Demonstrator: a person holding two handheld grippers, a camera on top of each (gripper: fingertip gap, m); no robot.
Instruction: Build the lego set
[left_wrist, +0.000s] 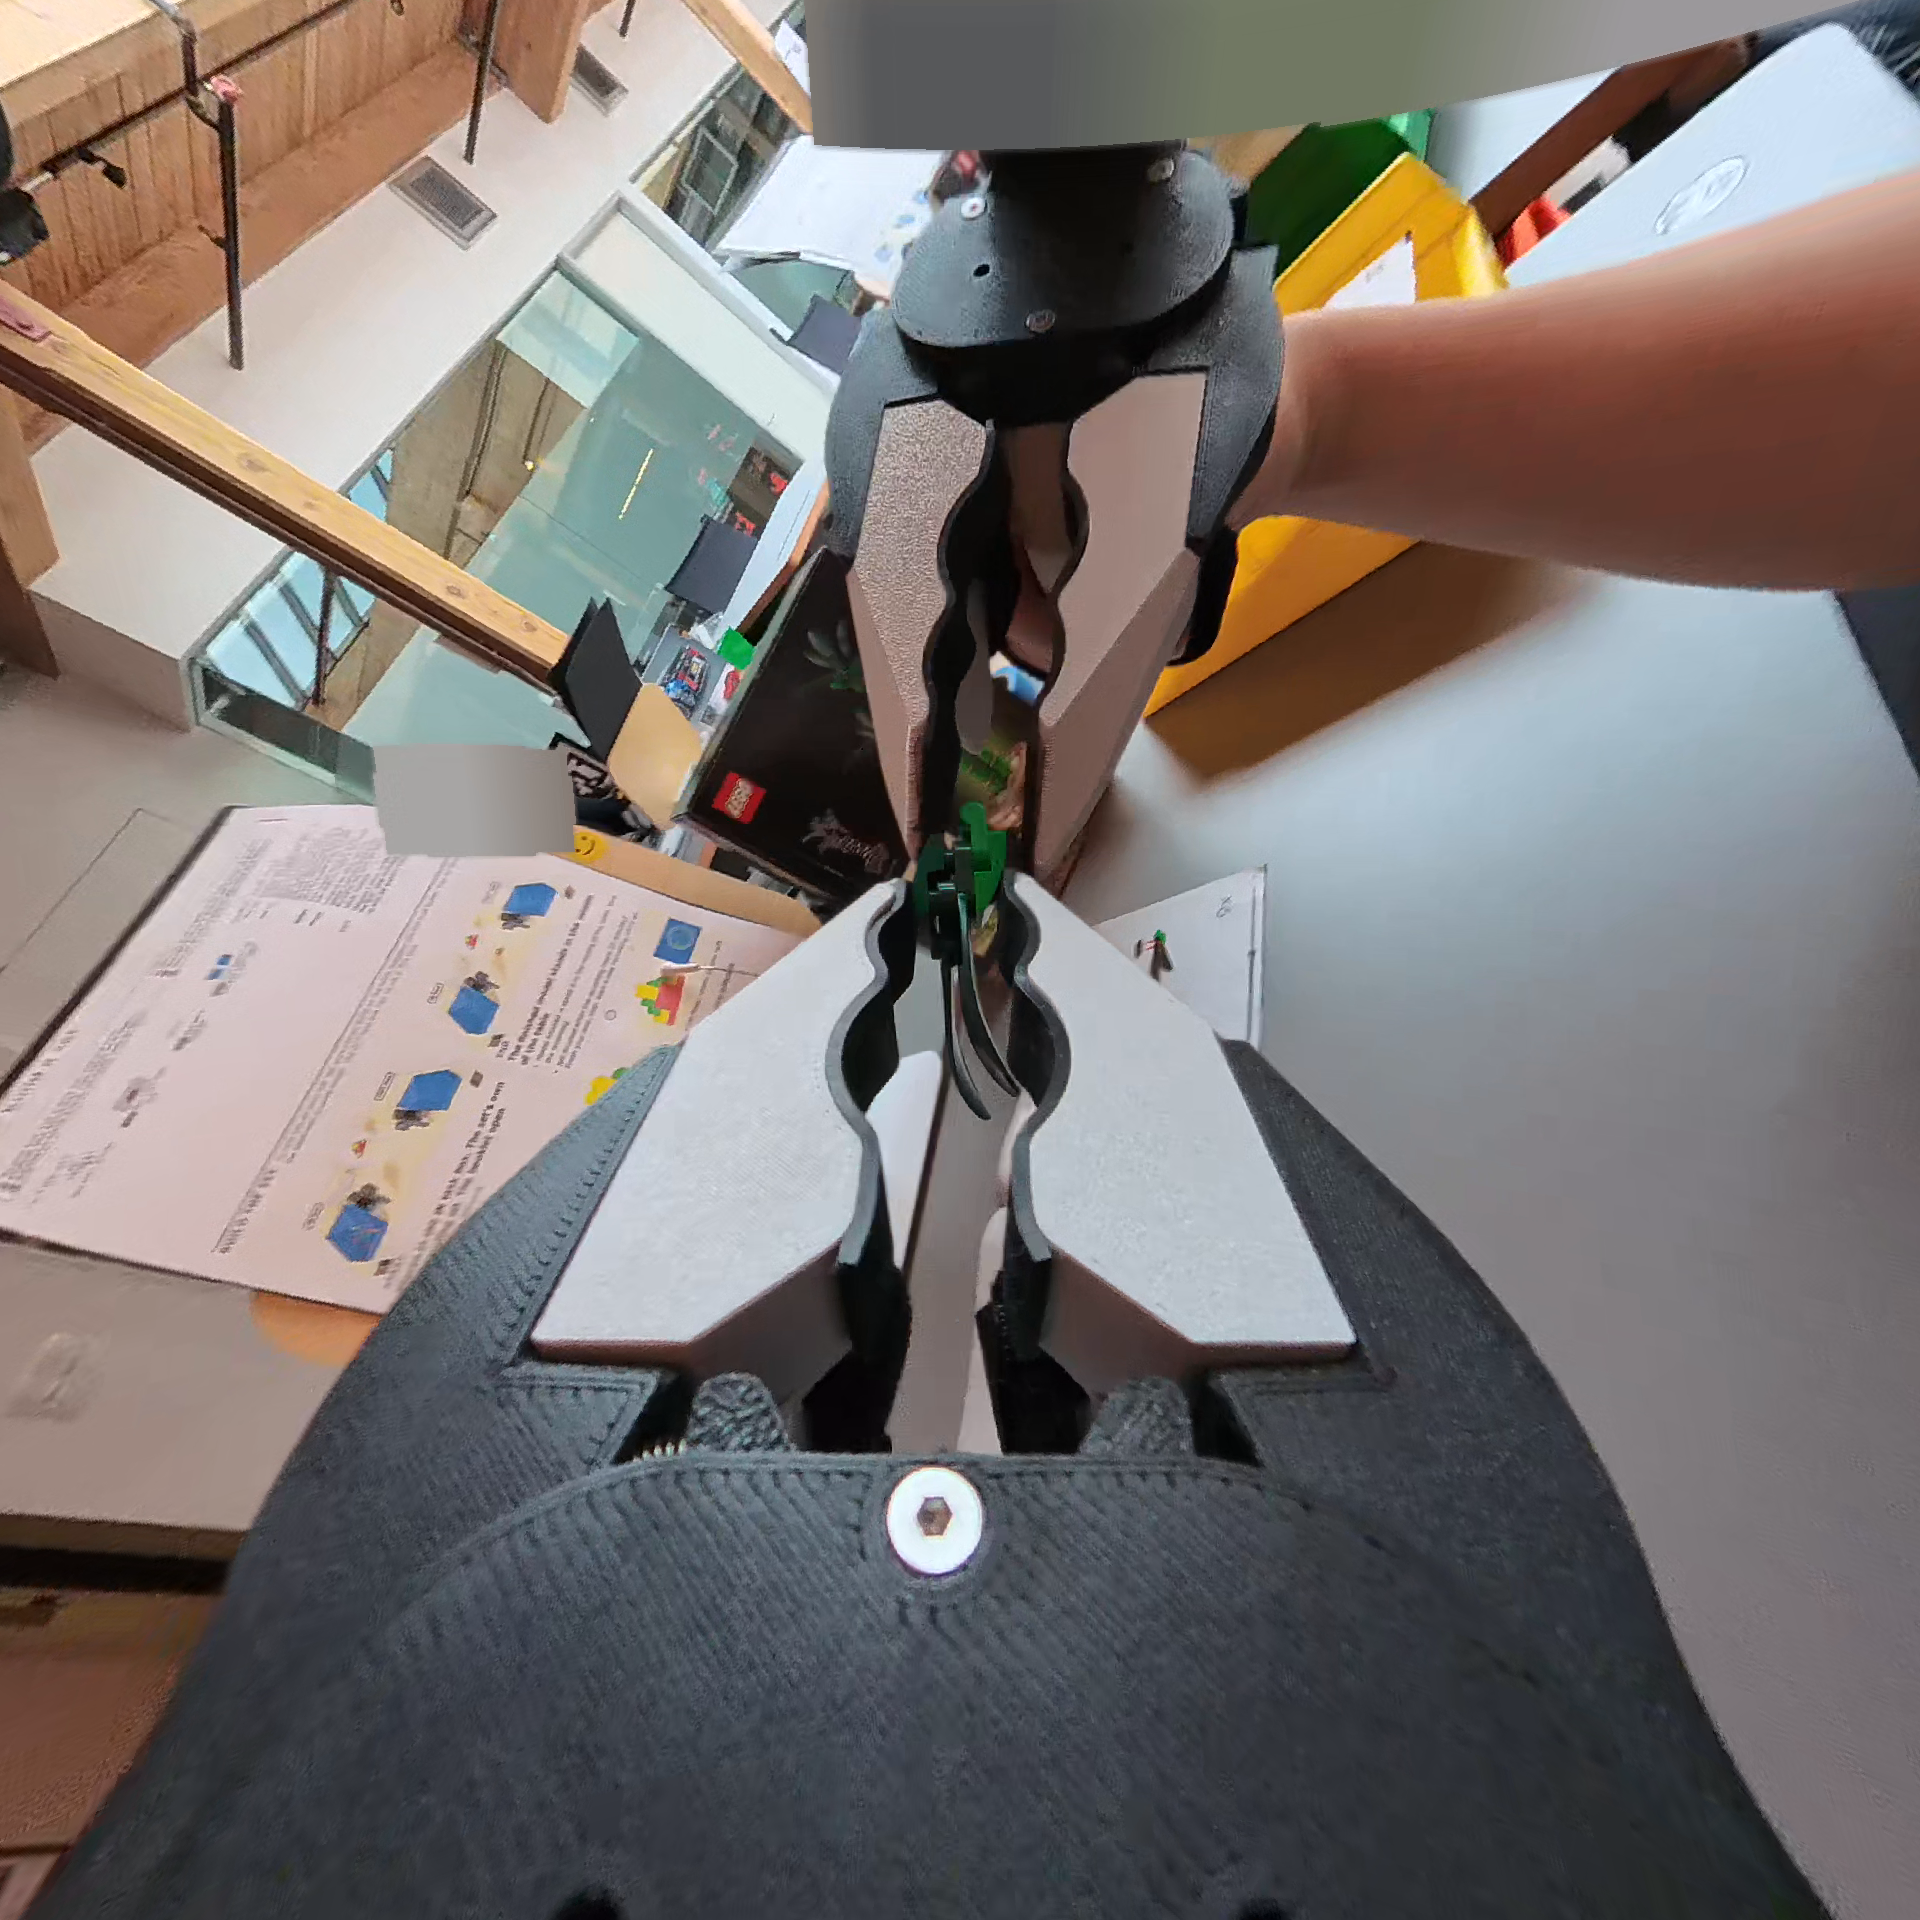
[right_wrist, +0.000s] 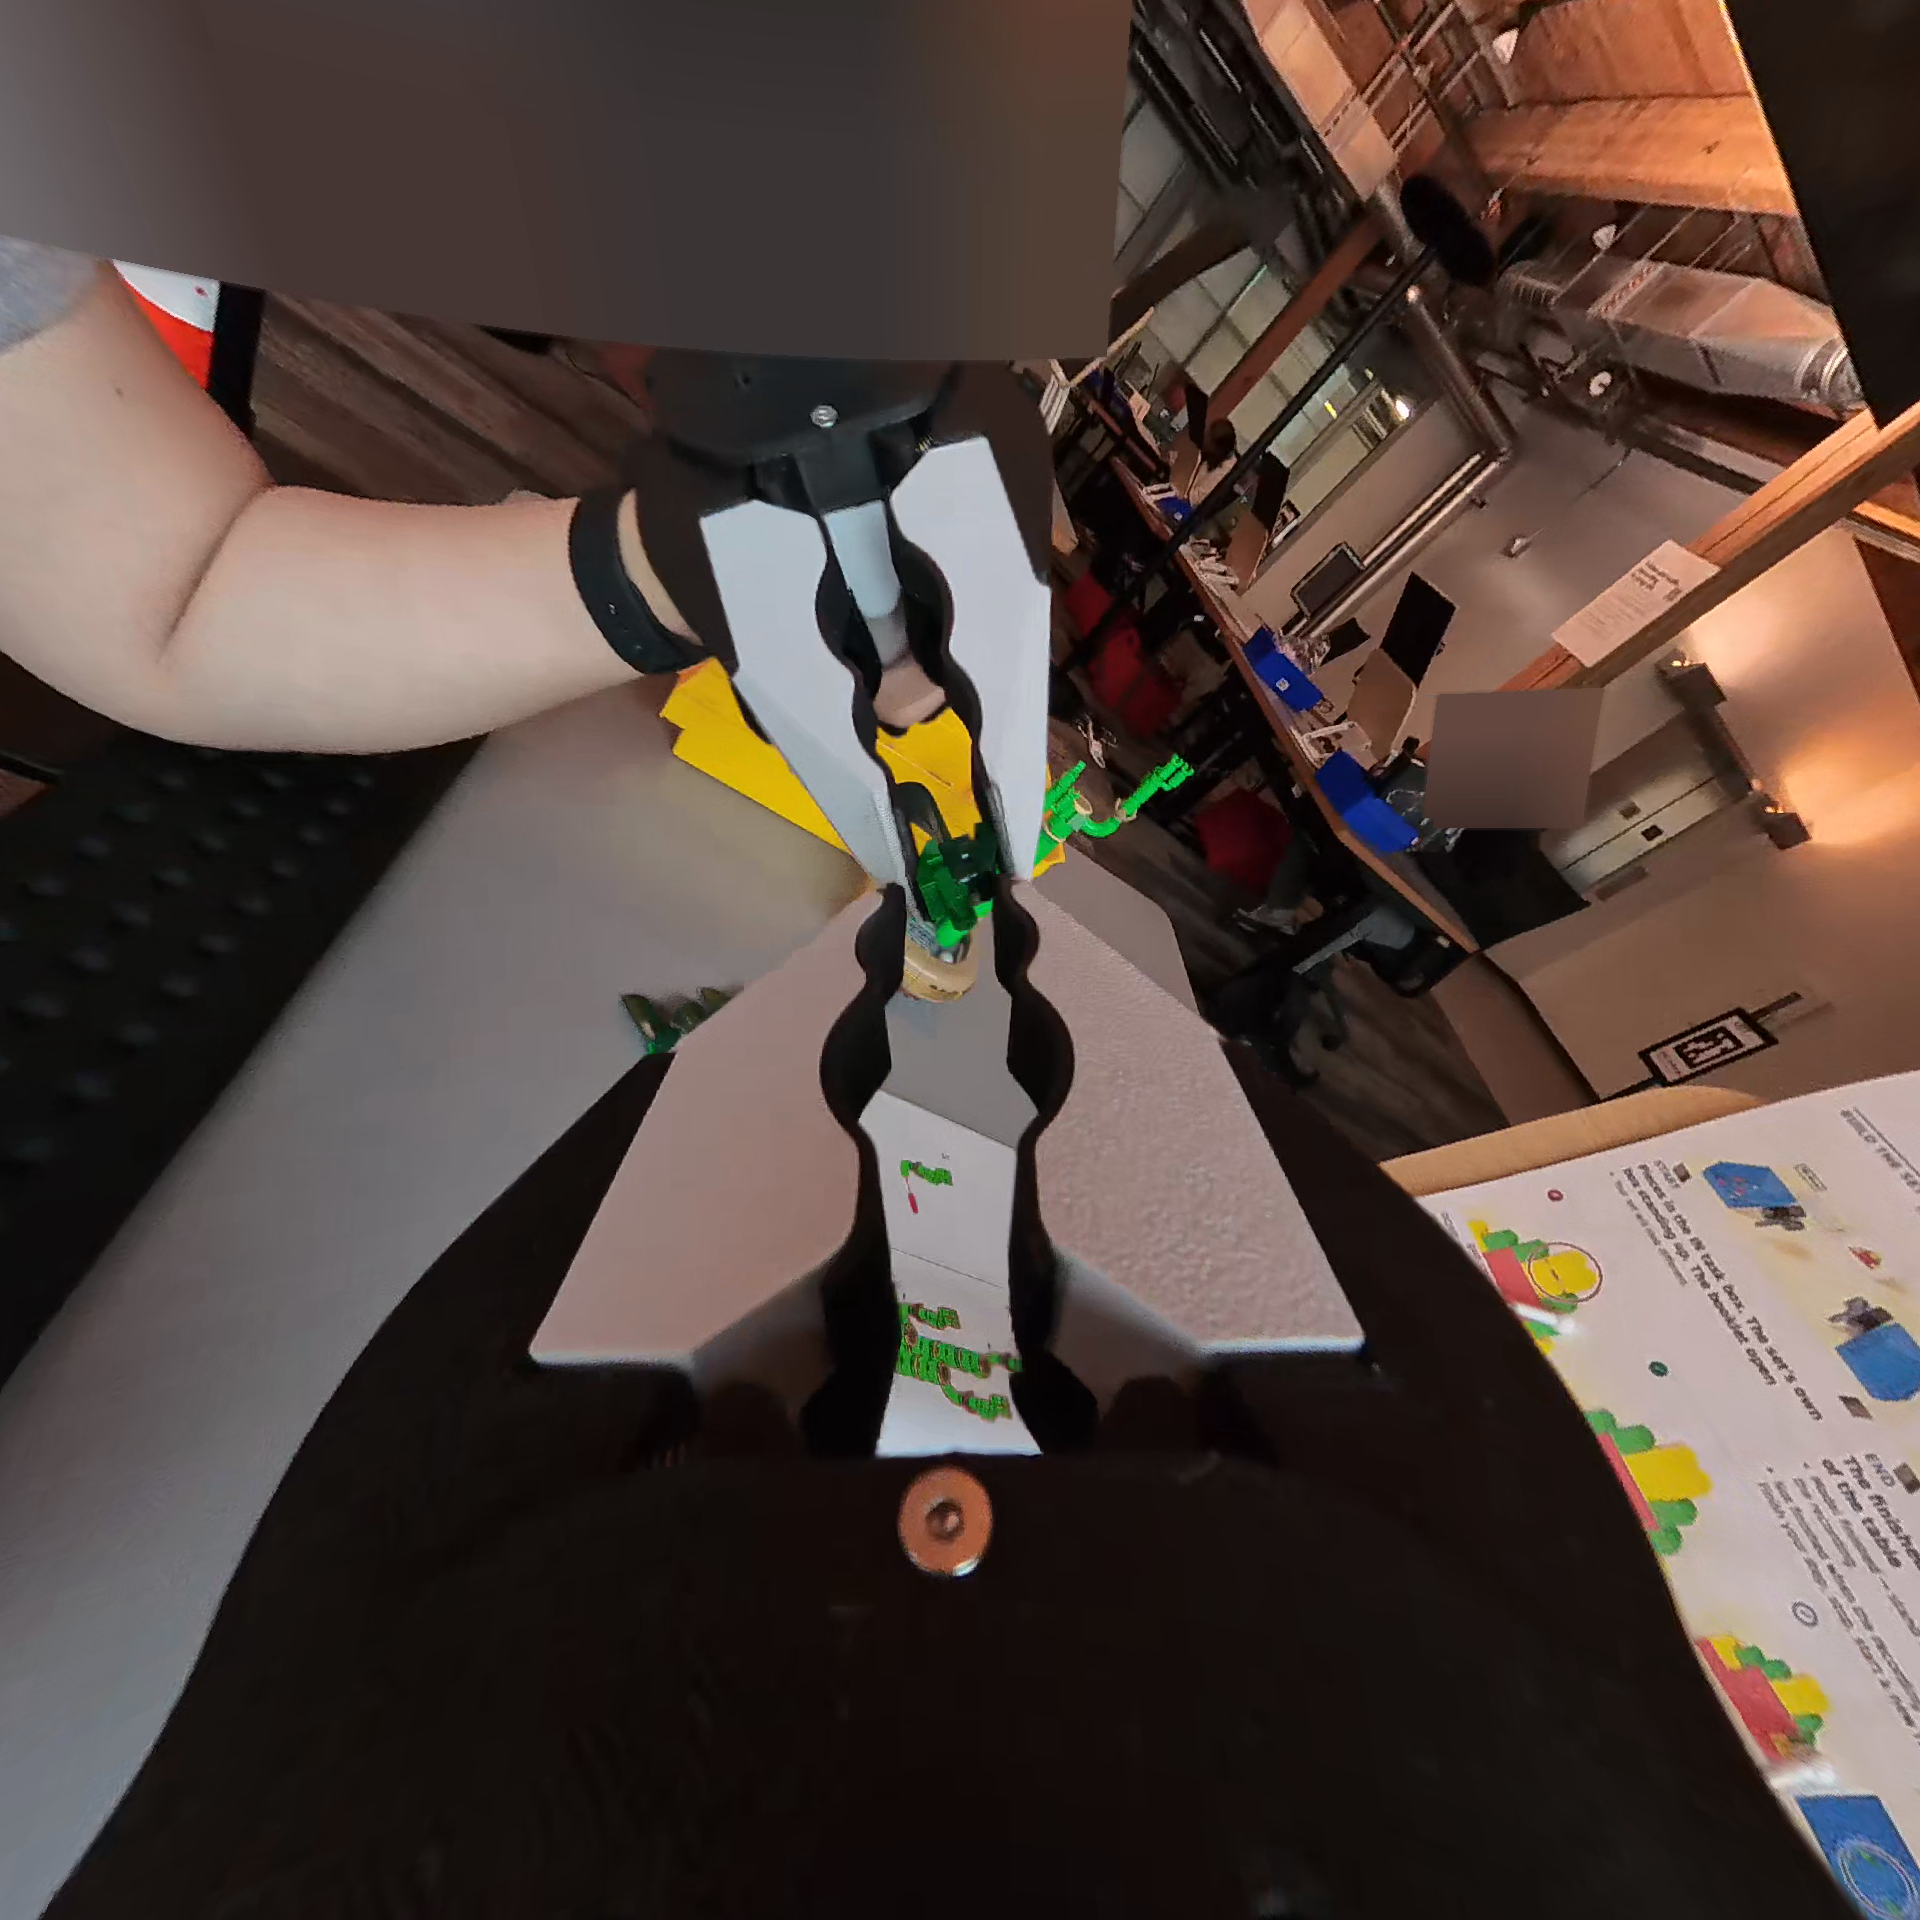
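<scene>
A small green lego plant assembly (left_wrist: 951, 868) is held in the air between the two grippers, which meet tip to tip. My left gripper (left_wrist: 958, 899) is shut on it from below in the left wrist view, with dark curved leaves (left_wrist: 977, 1029) hanging between its fingers. My right gripper (left_wrist: 971, 831) comes in from the top and is shut on the same assembly. In the right wrist view the assembly (right_wrist: 951, 868) sits between my right gripper (right_wrist: 943, 904) and the left gripper (right_wrist: 956, 857). A tan round piece (right_wrist: 935, 971) shows just beneath; I cannot tell if it is attached.
A printed instruction sheet (left_wrist: 364, 1039) lies on the left of the grey table (left_wrist: 1558, 935), with a black lego box (left_wrist: 800, 748) behind it. A yellow bin (left_wrist: 1371, 239) and a laptop (left_wrist: 1714, 177) stand at the far right. Loose green plant pieces (right_wrist: 1101, 810) and a small booklet (right_wrist: 945, 1299) lie on the table. The grippers are tip to tip, or close to it.
</scene>
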